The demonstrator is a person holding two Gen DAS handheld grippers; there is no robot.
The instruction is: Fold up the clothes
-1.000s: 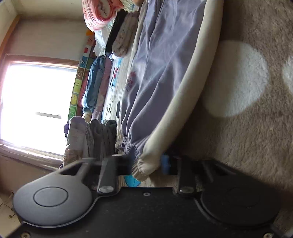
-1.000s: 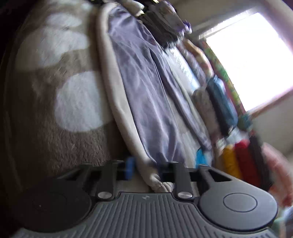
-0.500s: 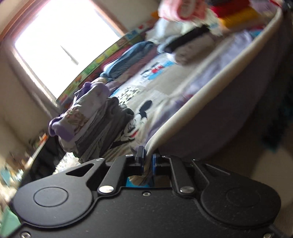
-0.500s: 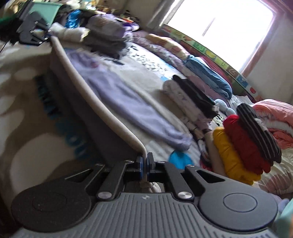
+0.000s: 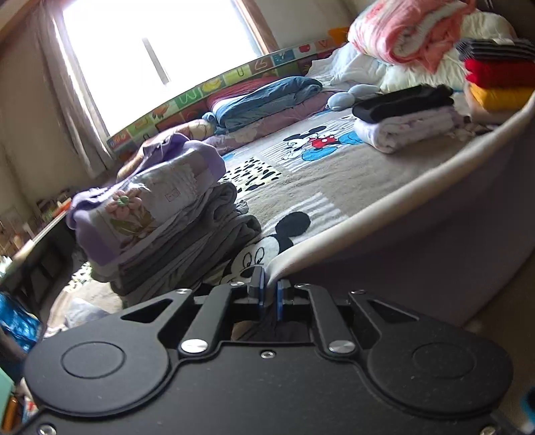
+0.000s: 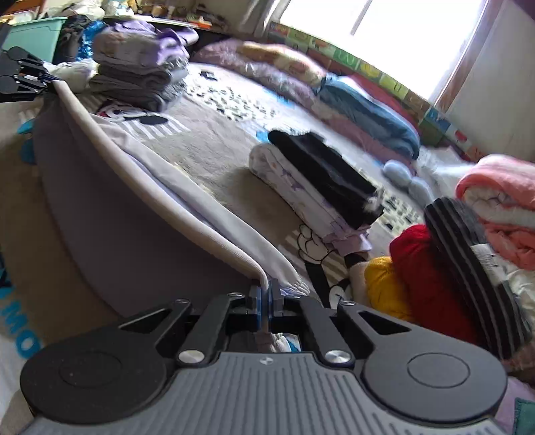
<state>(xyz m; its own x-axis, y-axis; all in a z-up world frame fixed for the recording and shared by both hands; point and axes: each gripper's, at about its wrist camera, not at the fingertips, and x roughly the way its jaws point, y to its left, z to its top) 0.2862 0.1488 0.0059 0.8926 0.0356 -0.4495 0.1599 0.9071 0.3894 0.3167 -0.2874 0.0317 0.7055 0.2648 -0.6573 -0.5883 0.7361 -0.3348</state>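
Observation:
A lavender garment with a cream side band (image 5: 384,214) (image 6: 150,187) is held stretched between both grippers above the bed. My left gripper (image 5: 269,292) is shut on one end of the cream band. My right gripper (image 6: 266,301) is shut on the other end, where a gathered cuff (image 6: 294,286) sticks out. The garment hangs down in a curve below the band. The left gripper also shows far left in the right wrist view (image 6: 30,78).
The bed has a Mickey Mouse blanket (image 5: 311,147). On it lie folded stacks: purple and grey (image 5: 160,214), black on white (image 6: 321,187), and yellow, red and striped (image 6: 434,274). A pink blanket (image 5: 411,30) and blue bedding (image 5: 267,97) lie by the window.
Both grippers closed on the ends of the cream band and lifted it. The garment went from lying flat on the blanket to hanging stretched between them.

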